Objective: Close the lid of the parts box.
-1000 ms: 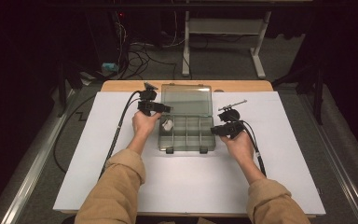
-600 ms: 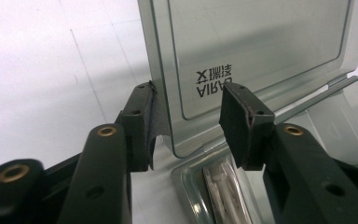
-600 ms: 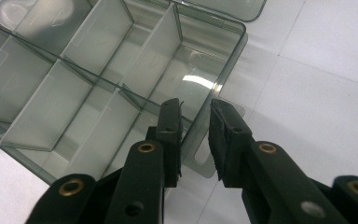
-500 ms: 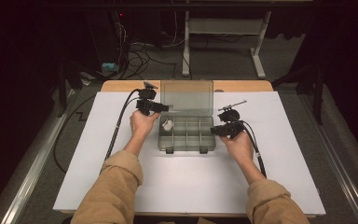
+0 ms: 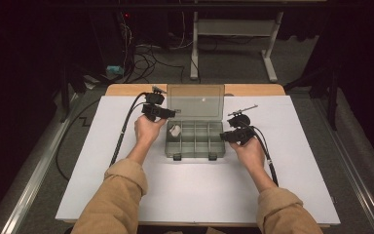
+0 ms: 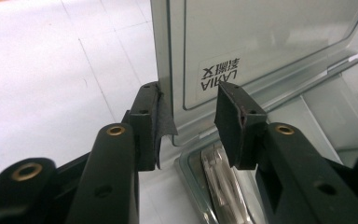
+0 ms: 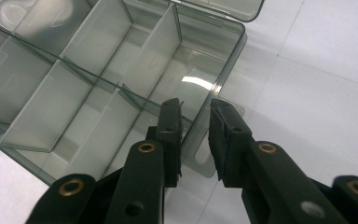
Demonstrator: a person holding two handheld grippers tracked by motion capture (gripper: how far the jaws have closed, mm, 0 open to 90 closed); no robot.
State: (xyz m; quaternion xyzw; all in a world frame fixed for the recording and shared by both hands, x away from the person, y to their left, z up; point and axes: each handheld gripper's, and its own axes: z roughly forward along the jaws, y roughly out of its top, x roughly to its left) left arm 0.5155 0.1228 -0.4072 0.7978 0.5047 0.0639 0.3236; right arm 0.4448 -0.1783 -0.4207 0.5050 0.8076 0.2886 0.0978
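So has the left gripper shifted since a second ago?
No, barely: in the high view the left gripper keeps its place at the far-left corner of the compartment box, by the raised lid. Its jaws have just been closing, the lid's edge between them.

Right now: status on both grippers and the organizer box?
Left gripper jaws just been closing around the open lid edge. Right gripper jaws straddle the box wall. Nothing blocking.
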